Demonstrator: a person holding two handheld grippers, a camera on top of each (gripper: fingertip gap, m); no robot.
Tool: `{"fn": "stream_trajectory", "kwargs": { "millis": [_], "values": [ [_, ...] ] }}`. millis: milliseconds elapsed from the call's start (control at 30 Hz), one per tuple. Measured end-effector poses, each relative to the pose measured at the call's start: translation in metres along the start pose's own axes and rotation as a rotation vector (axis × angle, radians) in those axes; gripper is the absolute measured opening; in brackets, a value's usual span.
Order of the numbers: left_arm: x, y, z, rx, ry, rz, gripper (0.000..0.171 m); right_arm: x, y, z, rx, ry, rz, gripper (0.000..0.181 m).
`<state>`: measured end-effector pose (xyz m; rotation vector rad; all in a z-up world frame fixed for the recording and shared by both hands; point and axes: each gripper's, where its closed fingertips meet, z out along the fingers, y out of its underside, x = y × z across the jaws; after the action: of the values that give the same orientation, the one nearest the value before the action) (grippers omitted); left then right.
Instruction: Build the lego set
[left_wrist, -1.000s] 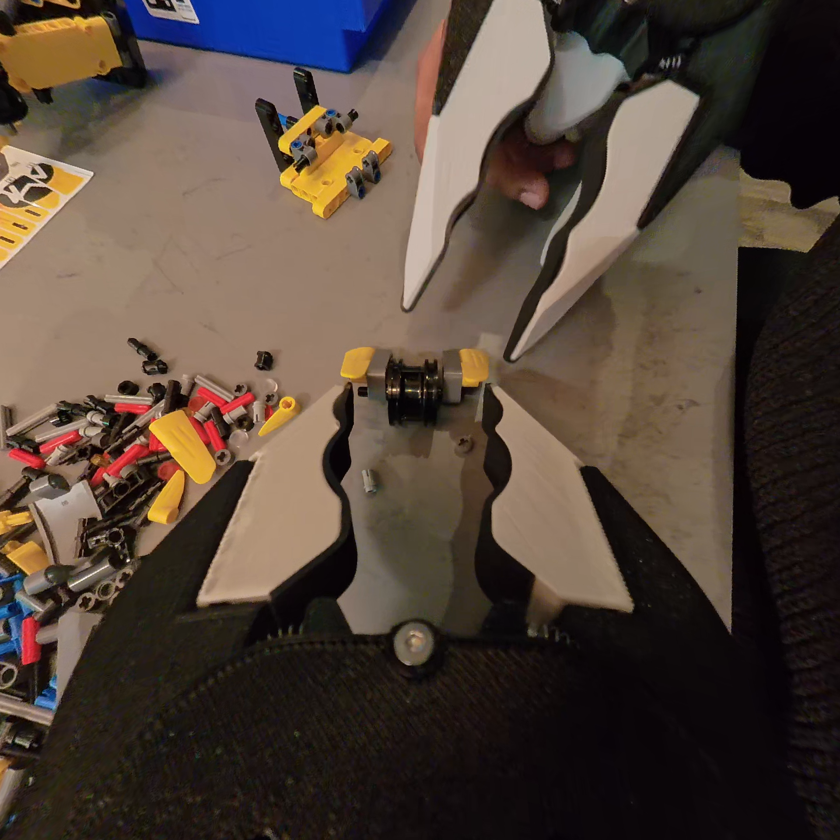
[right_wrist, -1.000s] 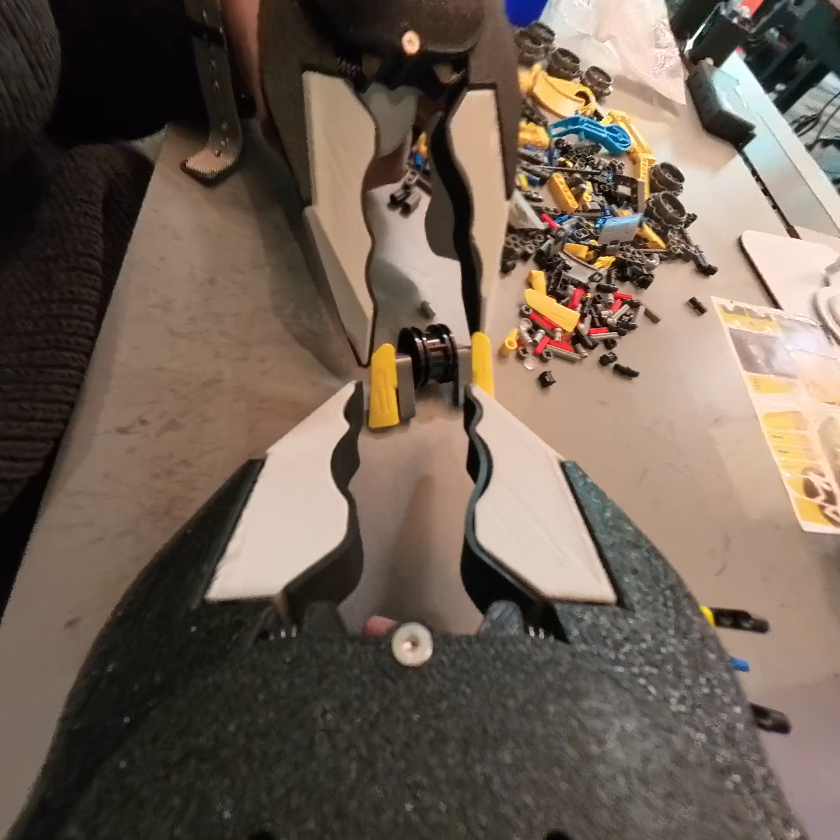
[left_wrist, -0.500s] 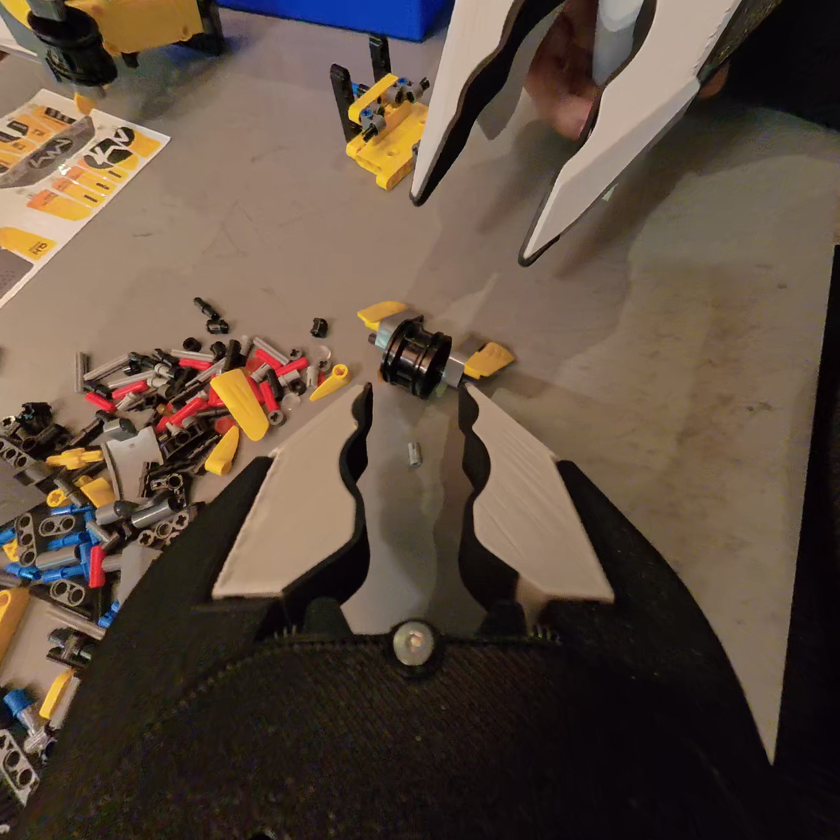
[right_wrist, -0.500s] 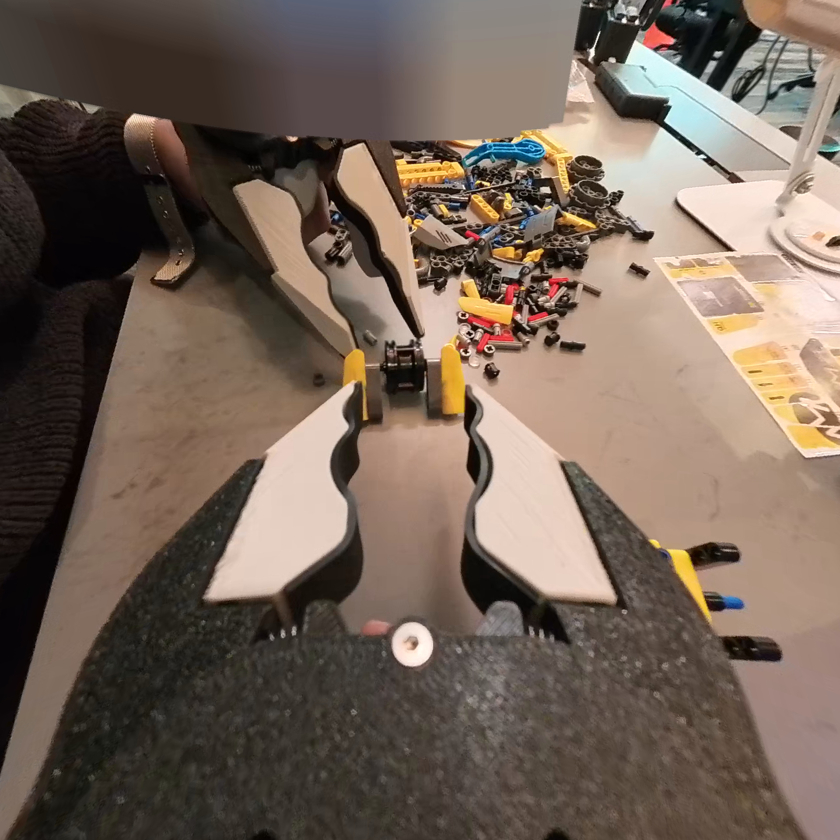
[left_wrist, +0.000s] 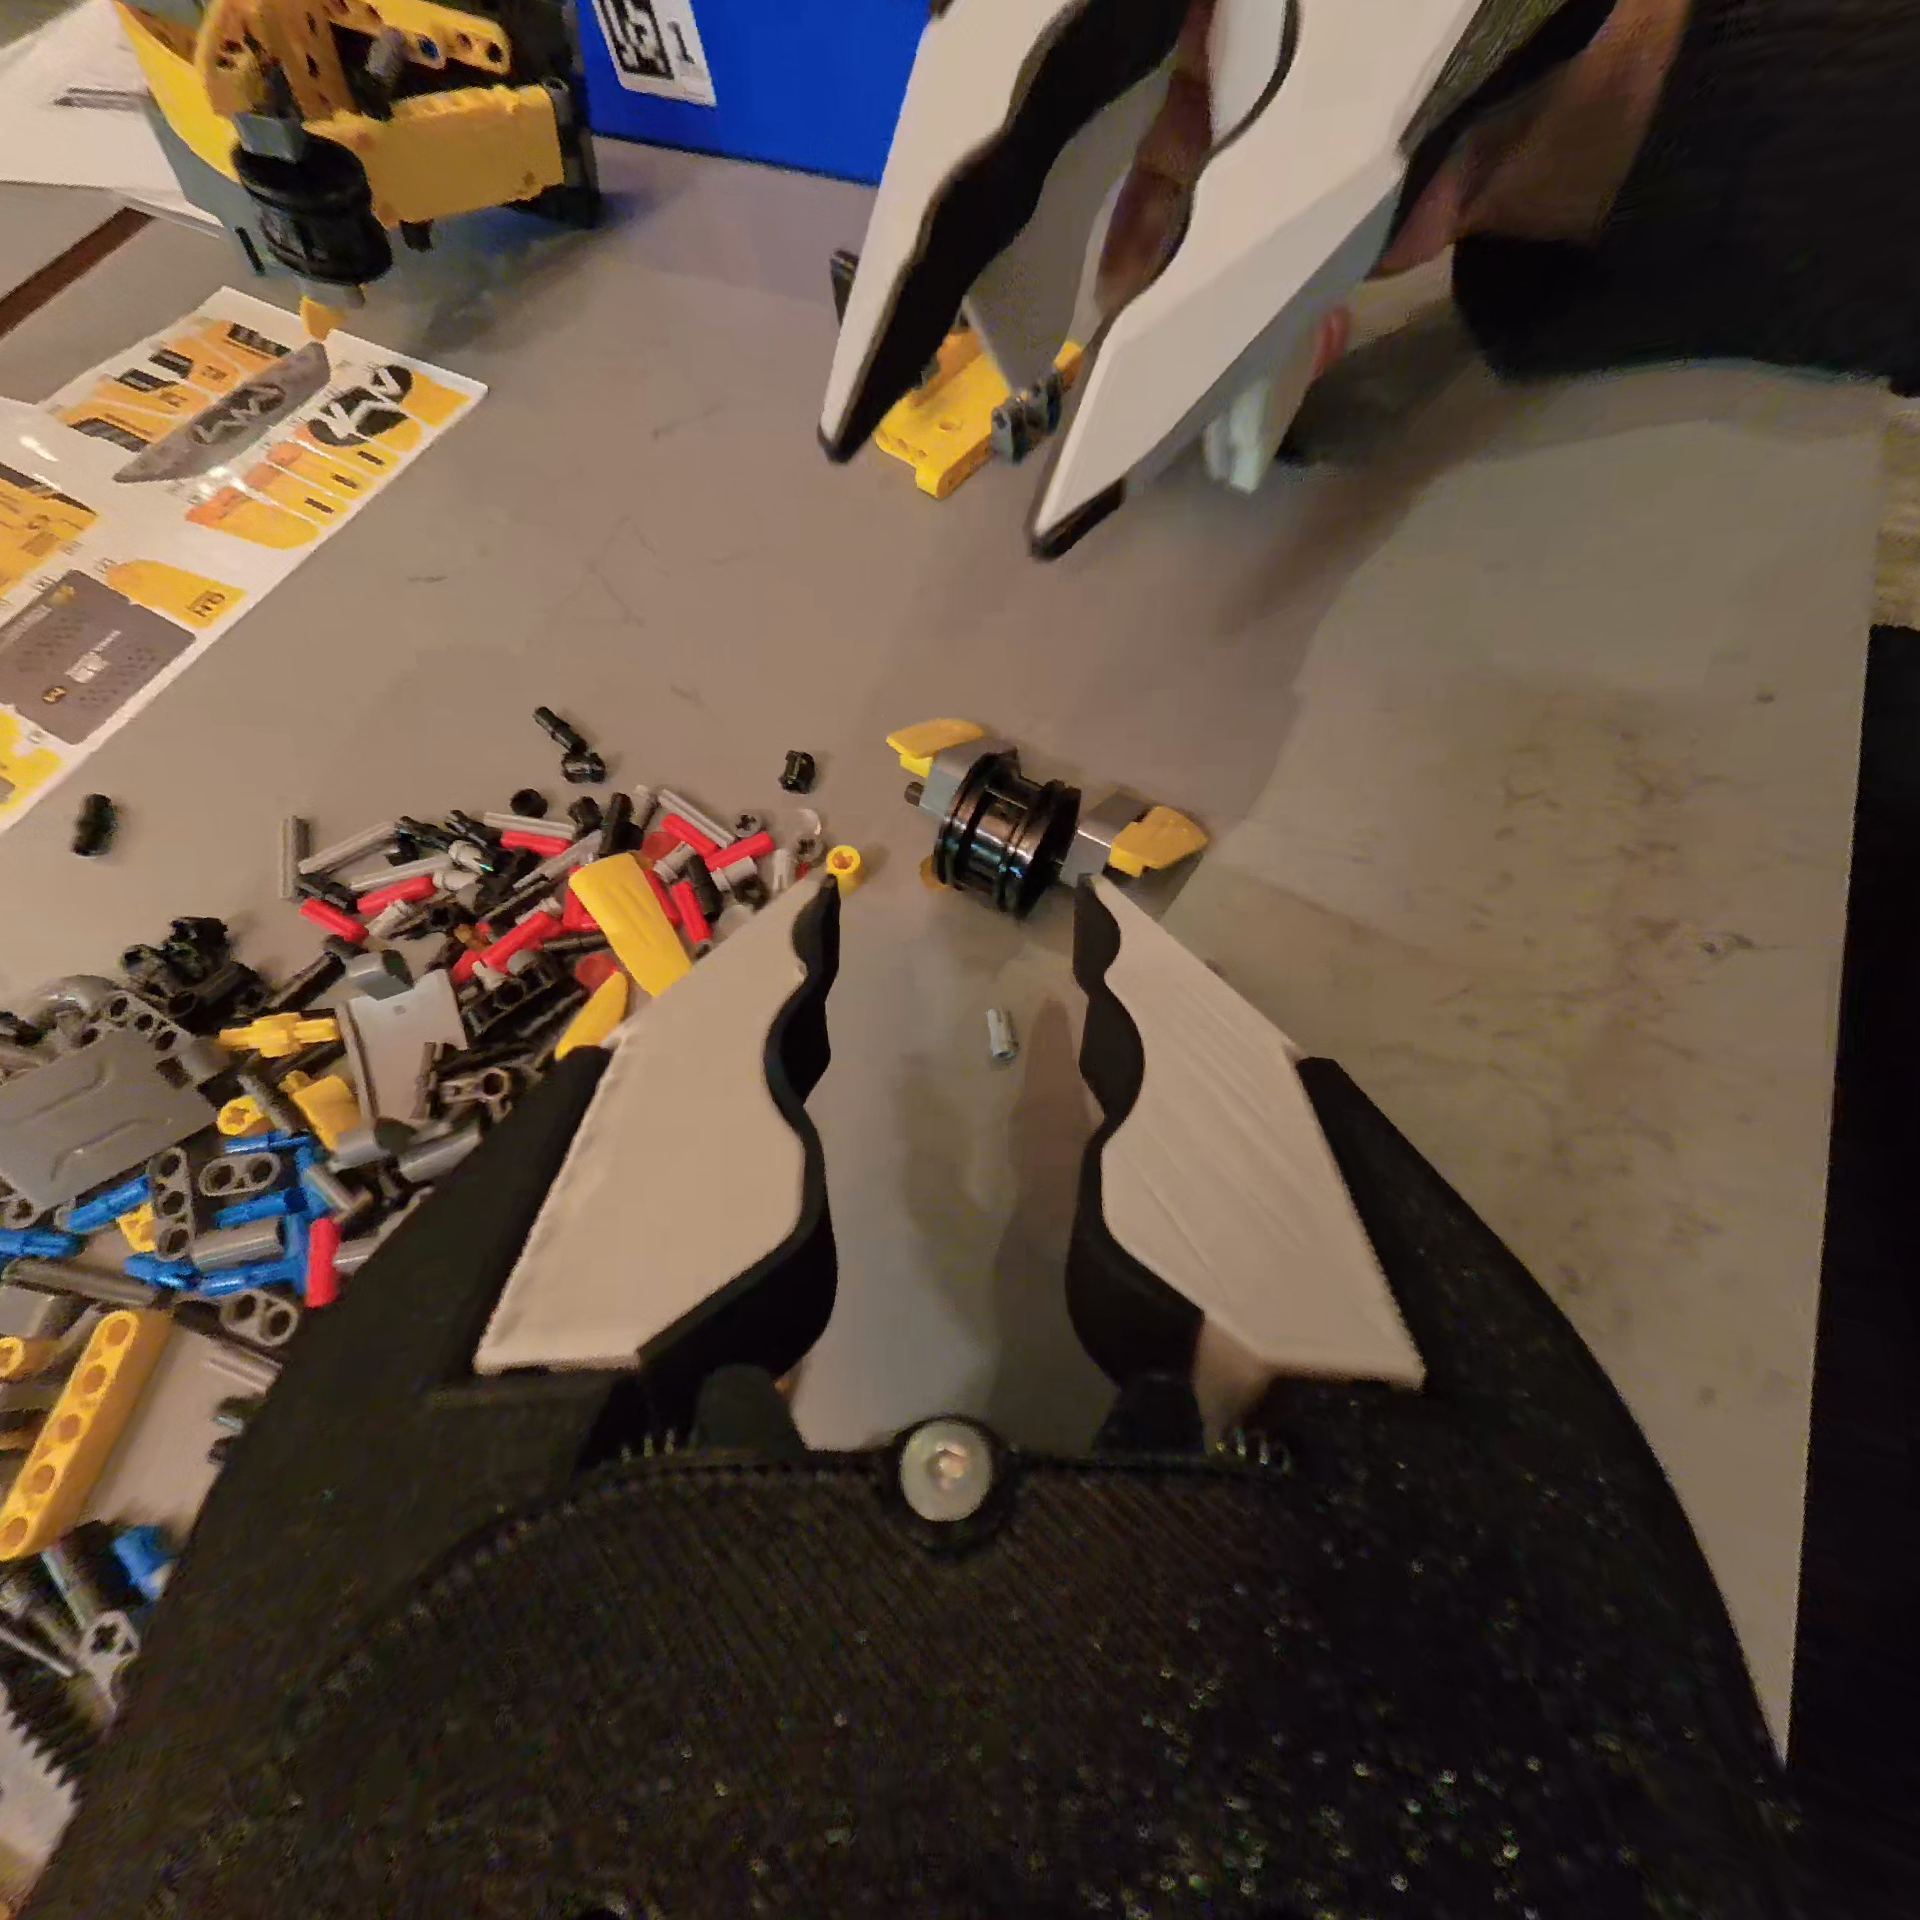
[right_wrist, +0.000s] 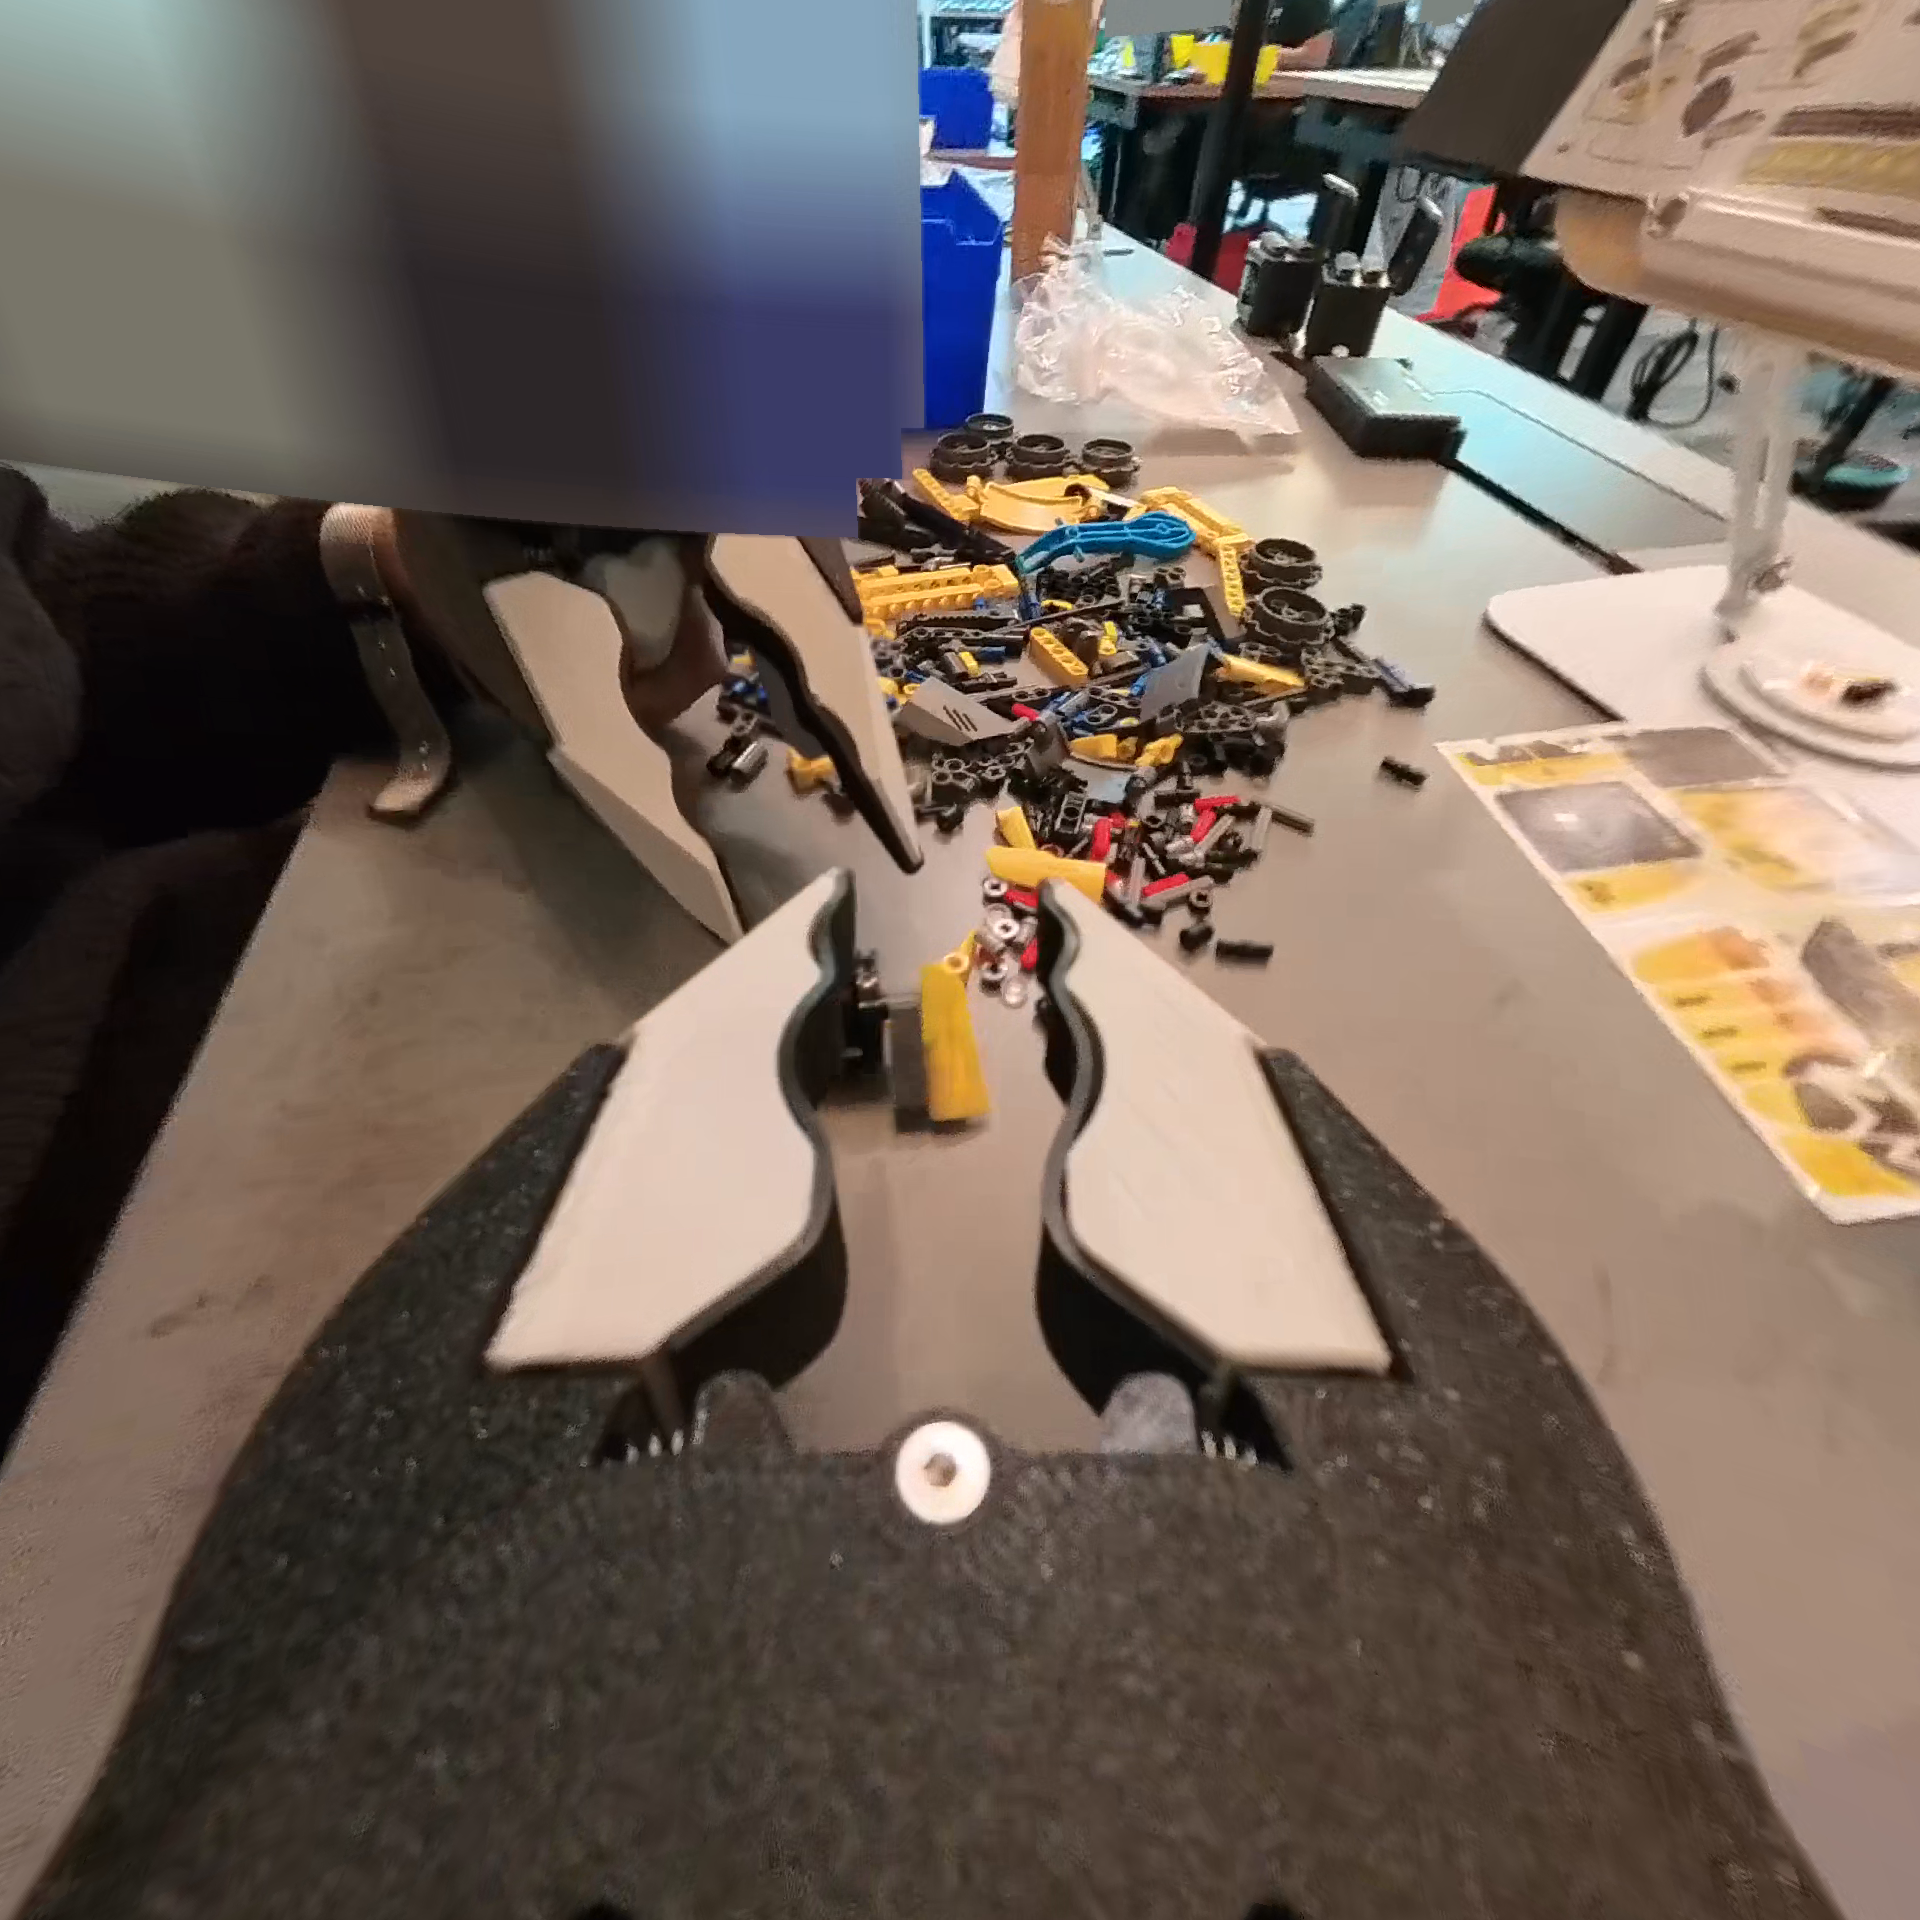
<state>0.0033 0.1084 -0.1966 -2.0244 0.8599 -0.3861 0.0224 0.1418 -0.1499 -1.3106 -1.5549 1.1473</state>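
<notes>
Near table edge (left_wrist: 1662, 1039): left gripper (left_wrist: 951, 894) agape, empty; right gripper (right_wrist: 945, 894) agape; wheel assembly (left_wrist: 1023, 831) lies free.

In the right wrist view the black wheel piece (right_wrist: 860, 1023) with yellow ends was blurred, and its left half was hidden behind the right gripper's (right_wrist: 945, 899) left finger (right_wrist: 727, 1101), so contact could not be told. In the left wrist view the right gripper (left_wrist: 935, 499) was smeared and covered most of a small yellow assembly (left_wrist: 951, 416). The yellow model (left_wrist: 364, 125) was cut off by the top edge.
</notes>
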Motion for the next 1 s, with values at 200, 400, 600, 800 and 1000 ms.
{"fn": "stream_trajectory", "kwargs": {
  "millis": [200,400,600,800,1000],
  "values": [
    [-0.026,-0.025,-0.018,0.13,-0.026,-0.091,0.036,0.011,-0.017,0.026,0.003,-0.012,0.013,0.003],
    [-0.043,-0.036,-0.029,0.252,-0.085,-0.161,0.037,-0.003,0.0,0.026,-0.048,-0.064,0.171,0.0],
    [-0.049,-0.037,-0.044,0.331,-0.111,-0.192,0.04,-0.003,0.007,0.022,-0.081,-0.103,0.224,0.0],
    [-0.045,-0.035,-0.042,0.332,-0.065,-0.239,0.045,-0.008,0.008,0.017,-0.081,-0.091,0.147,0.011],
    [-0.048,-0.024,-0.032,0.246,-0.11,-0.199,0.048,-0.013,0.018,0.023,-0.147,-0.118,0.135,0.032]
  ]
}}
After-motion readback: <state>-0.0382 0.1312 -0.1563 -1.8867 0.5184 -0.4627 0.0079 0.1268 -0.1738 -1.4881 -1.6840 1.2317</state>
